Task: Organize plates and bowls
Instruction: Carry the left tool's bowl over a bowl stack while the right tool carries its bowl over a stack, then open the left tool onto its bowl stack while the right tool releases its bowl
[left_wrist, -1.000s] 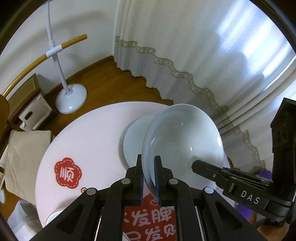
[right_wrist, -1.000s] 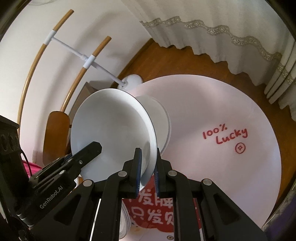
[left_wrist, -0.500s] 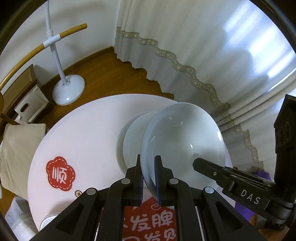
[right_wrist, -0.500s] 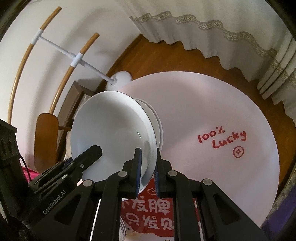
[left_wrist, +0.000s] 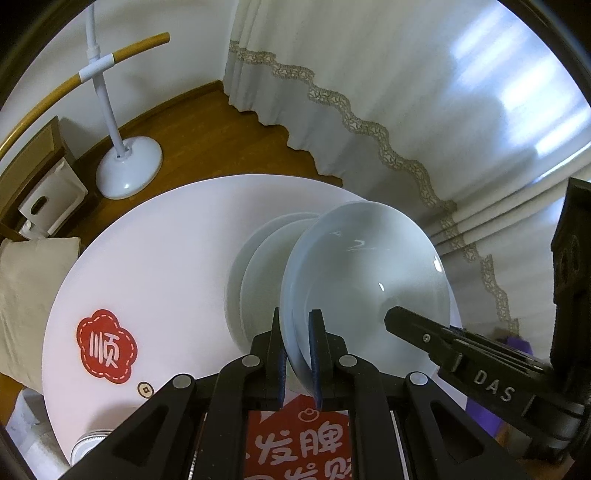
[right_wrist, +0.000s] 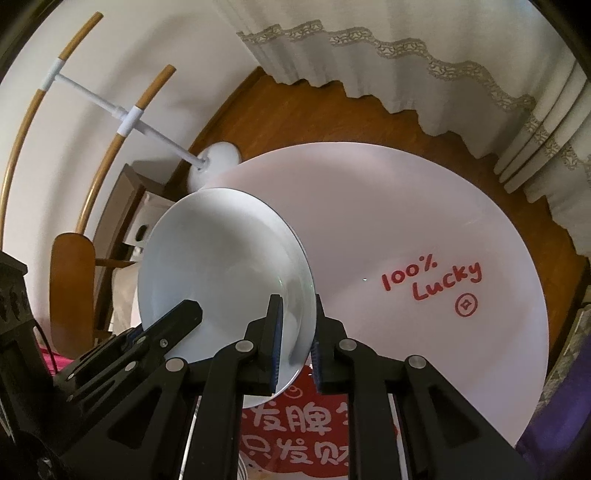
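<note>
A pale blue-white plate (left_wrist: 365, 273) is held by both grippers over a round white table (left_wrist: 166, 236). My left gripper (left_wrist: 297, 354) is shut on its near rim; the right gripper's finger (left_wrist: 417, 325) reaches in from the right. In the right wrist view my right gripper (right_wrist: 295, 339) is shut on the same plate's (right_wrist: 221, 266) opposite rim, with the left gripper's finger (right_wrist: 177, 314) at lower left. A stack of similar plates (left_wrist: 258, 273) lies on the table just under the held plate, mostly hidden by it.
The table carries a red flower sticker (left_wrist: 105, 347), red "100% Lucky" lettering (right_wrist: 432, 280) and a red mat (left_wrist: 299, 439) at the near edge. A small round white thing (left_wrist: 90, 445) sits at the near left. A white stand base (left_wrist: 129, 166), chair (right_wrist: 72, 280) and curtains (left_wrist: 369, 92) surround it.
Both grippers have carried the plate lower and flatter, closer over the stack on the table. Both grips are unchanged.
</note>
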